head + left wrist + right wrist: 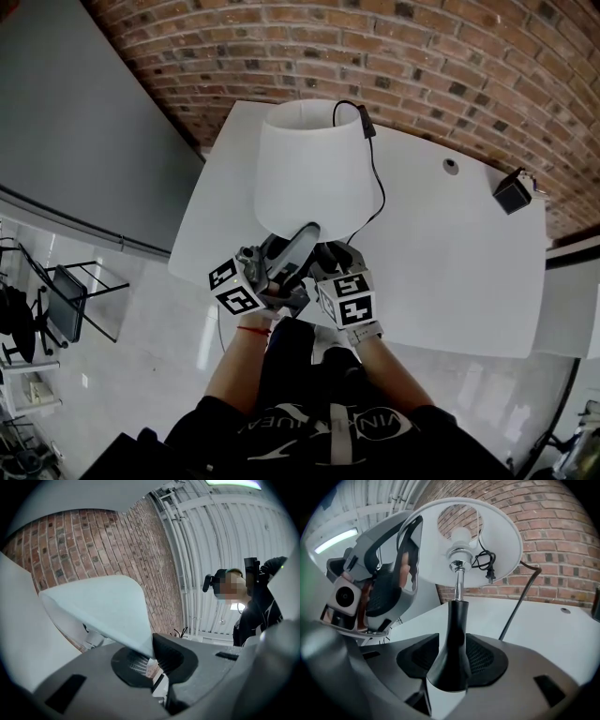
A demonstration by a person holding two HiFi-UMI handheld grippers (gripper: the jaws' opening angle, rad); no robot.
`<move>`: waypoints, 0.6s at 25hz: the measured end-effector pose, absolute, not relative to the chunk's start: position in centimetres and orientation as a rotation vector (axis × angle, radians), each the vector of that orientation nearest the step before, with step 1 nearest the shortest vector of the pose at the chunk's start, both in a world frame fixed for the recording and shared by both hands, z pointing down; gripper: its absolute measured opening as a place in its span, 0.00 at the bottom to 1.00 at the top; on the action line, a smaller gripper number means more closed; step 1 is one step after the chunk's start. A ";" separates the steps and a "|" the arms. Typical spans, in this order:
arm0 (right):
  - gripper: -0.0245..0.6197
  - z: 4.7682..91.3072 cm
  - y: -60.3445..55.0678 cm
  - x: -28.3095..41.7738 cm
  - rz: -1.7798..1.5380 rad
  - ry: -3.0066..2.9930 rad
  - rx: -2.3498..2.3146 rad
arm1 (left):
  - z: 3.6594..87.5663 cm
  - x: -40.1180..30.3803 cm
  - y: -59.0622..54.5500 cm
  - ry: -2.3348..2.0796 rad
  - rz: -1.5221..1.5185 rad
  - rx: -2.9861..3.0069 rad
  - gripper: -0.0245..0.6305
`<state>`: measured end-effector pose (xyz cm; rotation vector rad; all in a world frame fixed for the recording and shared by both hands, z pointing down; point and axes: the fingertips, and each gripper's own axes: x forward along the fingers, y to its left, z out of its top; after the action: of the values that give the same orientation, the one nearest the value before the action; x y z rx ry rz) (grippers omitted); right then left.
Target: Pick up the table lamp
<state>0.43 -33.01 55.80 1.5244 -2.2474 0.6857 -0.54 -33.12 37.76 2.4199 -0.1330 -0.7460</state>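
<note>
Left hand-held gripper (152, 658) sat pinched shut on shade (101, 606) rim. Right hand-held gripper (451, 663) gaped wide, stem (457, 616) between jaws, apparently unclamped. Lamp (309, 169) stood near surface (450, 272) edge. Risk: lifting by shade alone could tip it off.
</note>
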 end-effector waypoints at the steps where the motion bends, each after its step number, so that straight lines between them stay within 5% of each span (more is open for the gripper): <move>1: 0.28 55.9 -33.3 0.3 0.682 -2.240 1.527 | 37.8 -0.5 -33.1 -0.126 -0.741 2.423 0.05; 15: 0.29 56.4 -35.3 0.2 0.690 -2.167 1.600 | 37.8 -0.4 -33.9 -0.099 -0.723 2.421 0.06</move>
<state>0.24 -35.28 56.43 1.6002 -2.1667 0.6898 -0.42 -33.87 37.75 2.4208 -0.0986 -0.7225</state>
